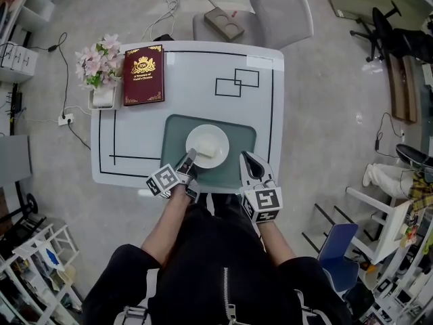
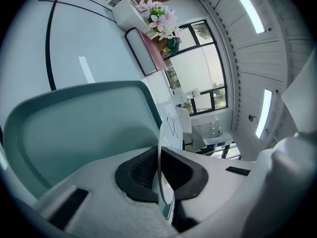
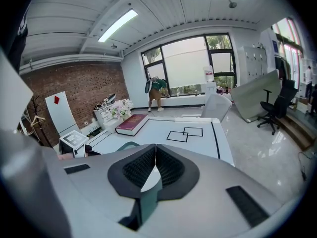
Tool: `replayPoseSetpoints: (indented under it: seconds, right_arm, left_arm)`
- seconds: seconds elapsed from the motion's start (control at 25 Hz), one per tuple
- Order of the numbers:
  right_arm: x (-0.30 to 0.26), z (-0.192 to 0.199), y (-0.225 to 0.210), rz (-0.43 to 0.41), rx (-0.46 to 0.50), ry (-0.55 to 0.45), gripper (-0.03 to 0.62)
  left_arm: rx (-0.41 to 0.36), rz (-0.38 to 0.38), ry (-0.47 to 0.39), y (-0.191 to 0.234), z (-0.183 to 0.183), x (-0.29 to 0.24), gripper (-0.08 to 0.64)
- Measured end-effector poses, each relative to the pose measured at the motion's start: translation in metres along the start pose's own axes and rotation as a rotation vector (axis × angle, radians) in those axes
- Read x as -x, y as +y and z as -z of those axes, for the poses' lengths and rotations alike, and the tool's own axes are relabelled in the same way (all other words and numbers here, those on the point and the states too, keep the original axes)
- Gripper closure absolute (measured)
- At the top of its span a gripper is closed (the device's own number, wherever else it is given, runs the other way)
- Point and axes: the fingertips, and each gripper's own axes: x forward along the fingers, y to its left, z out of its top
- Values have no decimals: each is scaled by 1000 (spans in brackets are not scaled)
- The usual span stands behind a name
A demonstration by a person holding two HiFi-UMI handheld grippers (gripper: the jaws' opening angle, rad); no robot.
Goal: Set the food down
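A white plate [image 1: 208, 145] with a pale piece of food [image 1: 206, 154] on it is over the teal placemat [image 1: 240, 135], near the table's front edge. My left gripper [image 1: 189, 160] is shut on the plate's near-left rim. In the left gripper view the thin rim [image 2: 159, 167] stands edge-on between the dark pads, with the placemat [image 2: 84, 123] below. Whether the plate rests on the mat or hangs just above it I cannot tell. My right gripper [image 1: 246, 158] is shut and holds nothing, just right of the plate at the mat's front right. Its pads [image 3: 168, 167] meet in the right gripper view.
On the white table [image 1: 196, 66] a dark red book [image 1: 143, 74] lies at the back left beside a white pot of pink flowers [image 1: 100, 63]. Black rectangles are marked on the tabletop. A grey chair [image 1: 270, 9] stands behind the table. White racks stand on the floor left and right.
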Motion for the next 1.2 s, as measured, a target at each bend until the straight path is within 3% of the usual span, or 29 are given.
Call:
replayPoseSetpoints:
  seconds: [0.6, 1.2]
  right_arm:
    - [1, 1, -8, 0, -15, 3, 583]
    - [0, -2, -3, -18, -7, 2, 583]
  left_arm:
    - [-82, -115, 51, 13, 9, -7, 546]
    - [-438, -224, 108, 7, 6, -10, 518]
